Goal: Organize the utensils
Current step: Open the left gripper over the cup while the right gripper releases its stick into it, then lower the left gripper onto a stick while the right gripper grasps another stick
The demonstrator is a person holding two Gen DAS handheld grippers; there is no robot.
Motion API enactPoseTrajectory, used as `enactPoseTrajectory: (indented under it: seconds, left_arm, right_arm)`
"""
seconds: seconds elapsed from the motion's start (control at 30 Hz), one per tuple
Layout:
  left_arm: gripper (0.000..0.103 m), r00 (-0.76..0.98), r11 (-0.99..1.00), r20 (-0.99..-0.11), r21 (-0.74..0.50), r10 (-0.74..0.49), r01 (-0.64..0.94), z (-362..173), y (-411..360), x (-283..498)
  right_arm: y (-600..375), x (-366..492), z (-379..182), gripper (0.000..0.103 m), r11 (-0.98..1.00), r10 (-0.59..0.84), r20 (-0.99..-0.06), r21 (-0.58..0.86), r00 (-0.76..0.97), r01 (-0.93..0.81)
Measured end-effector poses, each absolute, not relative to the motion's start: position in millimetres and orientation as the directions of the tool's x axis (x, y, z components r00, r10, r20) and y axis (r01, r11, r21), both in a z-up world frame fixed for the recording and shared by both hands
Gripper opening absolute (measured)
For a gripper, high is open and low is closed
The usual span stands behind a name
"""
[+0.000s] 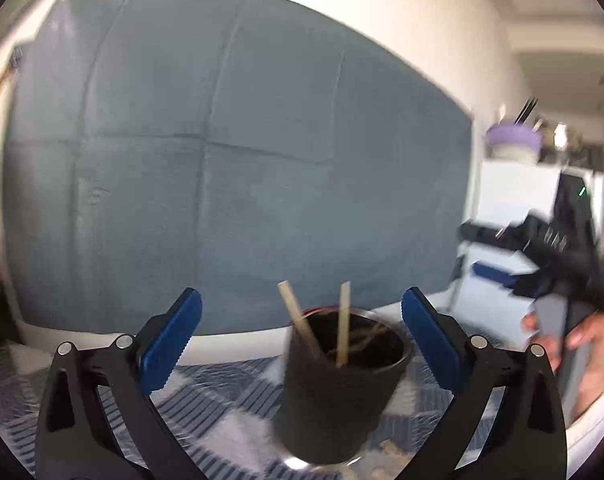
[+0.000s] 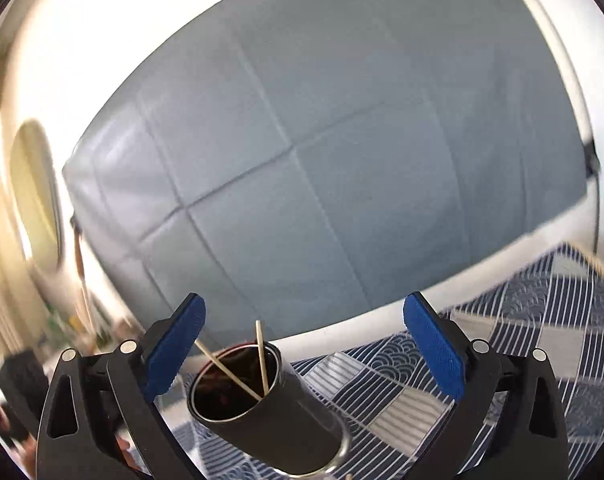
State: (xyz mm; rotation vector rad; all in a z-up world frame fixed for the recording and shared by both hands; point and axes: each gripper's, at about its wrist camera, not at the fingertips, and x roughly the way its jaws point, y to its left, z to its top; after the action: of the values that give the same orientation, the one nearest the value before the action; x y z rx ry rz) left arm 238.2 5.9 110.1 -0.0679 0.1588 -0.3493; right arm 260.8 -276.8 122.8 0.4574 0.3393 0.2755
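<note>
While both of my grippers hang above the patterned bedspread [image 2: 534, 320], a dark cup [image 1: 334, 392] stands on it between and just ahead of them, holding two pale wooden sticks [image 1: 344, 324] that lean apart and poke above its rim. My left gripper [image 1: 302, 344] has its jaws spread wide, one blue pad [image 1: 169, 340] on either side of the cup and neither one touching it. My right gripper [image 2: 304, 352] is spread just as wide; in its view the cup [image 2: 261, 412] appears tilted, nearer the left blue pad [image 2: 173, 352] than the other one, with no contact that I can see. The sticks [image 2: 261, 356] show thin and crossed at the bottom inside it. A shiny metal ring [image 2: 342, 456] sits at the cup's base; I cannot tell what it is. Behind the bedspread's far edge rises a grey-blue padded headboard [image 1: 221, 160] against a white wall [image 1: 422, 20]. Off the bedspread's right edge, the left view catches my right hand [image 1: 570, 340] gripping its black tool, all of it blurred. A purple-lidded container [image 1: 512, 142] stands on white furniture farther back.
</note>
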Motion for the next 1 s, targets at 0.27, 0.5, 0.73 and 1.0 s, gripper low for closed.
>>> enactPoseTrajectory:
  seconds: [0.27, 0.5, 0.73, 1.0]
  left_arm:
    - [0.097, 0.931, 0.973, -0.287, -0.007, -0.223, 0.231, 95.6, 7.2, 227.1]
    - [0.097, 0.886, 0.962, -0.383, -0.028, -0.261, 0.271, 78.3, 4.3, 209.1]
    - [0.097, 0.878, 0.955, -0.376, -0.126, -0.296, 0.268, 72.5, 0.1, 183.0]
    - [0.097, 0.748, 0.974, -0.63, -0.062, -0.207, 0.218, 37.8, -25.2, 198.3]
  right_arm:
    - [-278.8, 258.4, 112.7, 0.095, 0.881, 0.31, -0.33, 0.453, 0.892, -0.139]
    - [-240.3, 240.5, 93.8, 0.095, 0.976, 0.21, -0.558, 0.17, 0.803, -0.137]
    - [-231.8, 201.4, 61.8, 0.095, 0.96, 0.279, -0.625, 0.188, 0.729, -0.206]
    - [-231.2, 185.2, 20.5, 0.095, 0.972, 0.229, -0.806, 0.165, 0.546, -0.166]
